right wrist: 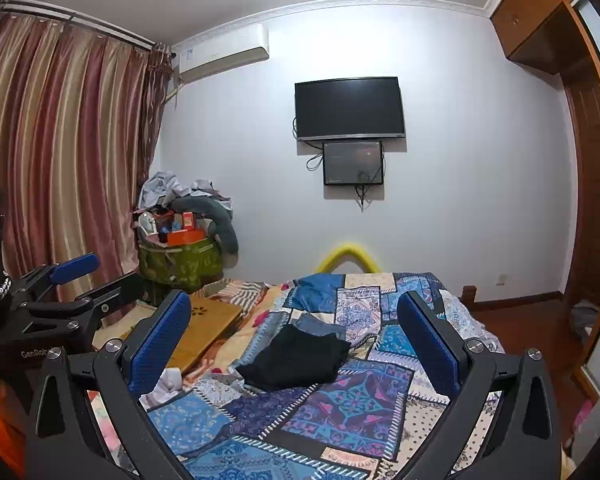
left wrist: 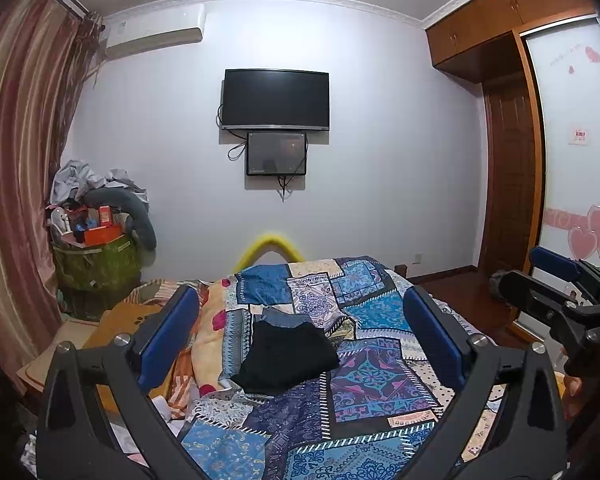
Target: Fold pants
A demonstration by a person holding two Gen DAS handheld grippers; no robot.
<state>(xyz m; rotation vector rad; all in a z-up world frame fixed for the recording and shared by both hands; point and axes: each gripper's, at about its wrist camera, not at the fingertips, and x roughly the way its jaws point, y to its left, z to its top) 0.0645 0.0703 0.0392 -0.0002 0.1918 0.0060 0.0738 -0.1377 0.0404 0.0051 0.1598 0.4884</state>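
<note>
One pair of black pants [left wrist: 288,356] is lying folded in a compact bundle near the middle of the frame in both wrist views, resting on a patchwork bedspread [left wrist: 364,380] of blue and purple panels. A folded blue garment [left wrist: 284,317] is peeking out from just behind the pants, touching them. The left tool [left wrist: 300,336] is hovering above the bed with its blue-padded fingers spread wide apart, gripping nothing, the pants sitting between them in the picture but well beyond. The right tool [right wrist: 296,340] is likewise standing wide open and empty, framing the same bundle. Toward the lower left of the right view a wooden board [right wrist: 204,330] is lying on the bed. On the far wall, upper centre, a dark television [left wrist: 276,100] is hanging, with striped curtains [right wrist: 60,152] filling the left
</note>
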